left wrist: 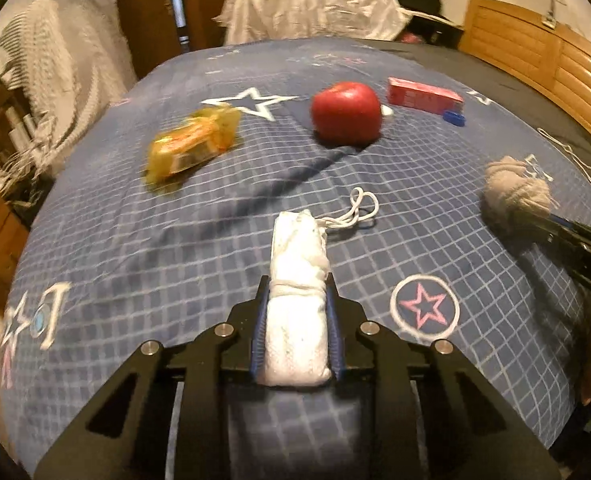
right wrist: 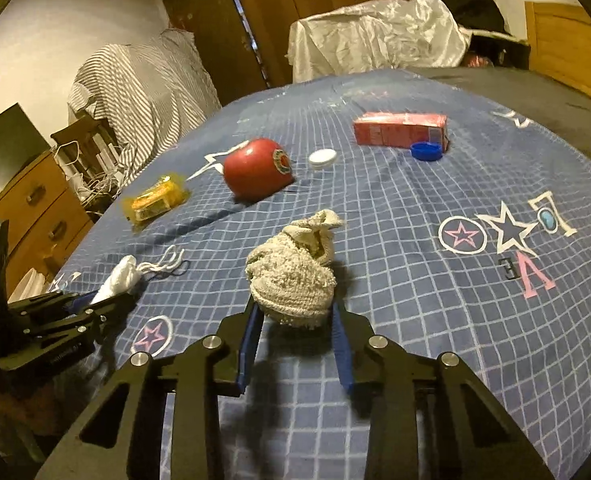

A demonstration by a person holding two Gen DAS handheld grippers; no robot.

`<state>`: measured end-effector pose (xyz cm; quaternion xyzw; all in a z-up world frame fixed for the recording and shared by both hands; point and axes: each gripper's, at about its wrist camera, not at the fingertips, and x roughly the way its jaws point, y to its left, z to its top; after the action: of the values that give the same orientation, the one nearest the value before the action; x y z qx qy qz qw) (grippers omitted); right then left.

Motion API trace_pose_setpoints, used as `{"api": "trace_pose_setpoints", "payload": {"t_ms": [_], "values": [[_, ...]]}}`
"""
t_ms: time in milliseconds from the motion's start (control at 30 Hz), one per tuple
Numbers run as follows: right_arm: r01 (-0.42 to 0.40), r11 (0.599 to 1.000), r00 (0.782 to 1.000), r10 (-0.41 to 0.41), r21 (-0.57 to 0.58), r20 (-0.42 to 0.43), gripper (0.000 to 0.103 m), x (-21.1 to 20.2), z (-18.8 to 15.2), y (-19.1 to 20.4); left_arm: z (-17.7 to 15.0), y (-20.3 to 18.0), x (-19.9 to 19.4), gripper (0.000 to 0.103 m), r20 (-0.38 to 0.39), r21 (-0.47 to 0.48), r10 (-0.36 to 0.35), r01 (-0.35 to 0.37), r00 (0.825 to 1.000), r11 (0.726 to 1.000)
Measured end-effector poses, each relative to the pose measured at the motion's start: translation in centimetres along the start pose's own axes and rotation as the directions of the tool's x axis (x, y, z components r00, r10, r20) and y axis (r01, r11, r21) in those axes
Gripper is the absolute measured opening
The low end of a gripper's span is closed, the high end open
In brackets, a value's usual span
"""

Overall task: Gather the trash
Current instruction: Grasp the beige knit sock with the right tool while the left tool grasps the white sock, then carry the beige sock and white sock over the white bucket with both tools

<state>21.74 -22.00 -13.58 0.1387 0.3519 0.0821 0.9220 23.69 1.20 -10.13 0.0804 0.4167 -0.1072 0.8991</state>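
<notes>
**A:** On the bed (left wrist: 175,264), near its front edge, both grabs look made. The left gripper (left wrist: 297,300) is clamped flat on the mask (left wrist: 297,280), a folded white roll with ear loops trailing beyond its tip.

**B:** And the right gripper (right wrist: 295,312)?

**A:** Its jaws have narrowed onto the sock (right wrist: 291,280), a balled beige knit. They seem to press its lower sides, though they stand wider than the left pair.

**B:** How will those two handle?

**A:** Both are probably light, soft and squashy. The mask should hold mid-body; the loops could snag. The sock may bulge or unroll, so grip its thick middle, not the loose cuff on top.

**B:** Anything left?

**A:** Wrapper (left wrist: 193,146), apple (left wrist: 345,114), carton (right wrist: 401,130) and two caps lie farther back.
</notes>
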Motion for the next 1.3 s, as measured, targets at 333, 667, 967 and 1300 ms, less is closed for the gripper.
{"api": "trace_pose_setpoints", "payload": {"t_ms": [333, 667, 967, 1300], "values": [[-0.066, 0.994, 0.998, 0.065, -0.087, -0.015, 0.034, -2.2, -1.5, 4.5, -2.0, 2.6, -5.1, 0.023, 0.03, -0.104, 0.172, -0.168, 0.985, 0.98], [-0.127, 0.974, 0.992, 0.121, -0.186, -0.047, 0.034, -3.3, -2.4, 10.2, -3.1, 6.5, -9.1, 0.023, 0.072, -0.184, 0.264, -0.247, 0.962, 0.951], [-0.191, 0.939, 0.981, 0.187, -0.286, -0.043, 0.034, -3.9, -0.8, 16.6, -4.3, 11.2, -12.1, 0.023, 0.101, -0.265, 0.346, -0.31, 0.933, 0.913], [-0.297, 0.859, 0.952, 0.298, -0.417, -0.064, 0.034, -3.6, 2.1, 27.1, -6.3, 18.9, -15.2, 0.023, 0.083, -0.371, 0.455, -0.396, 0.887, 0.84]]}}
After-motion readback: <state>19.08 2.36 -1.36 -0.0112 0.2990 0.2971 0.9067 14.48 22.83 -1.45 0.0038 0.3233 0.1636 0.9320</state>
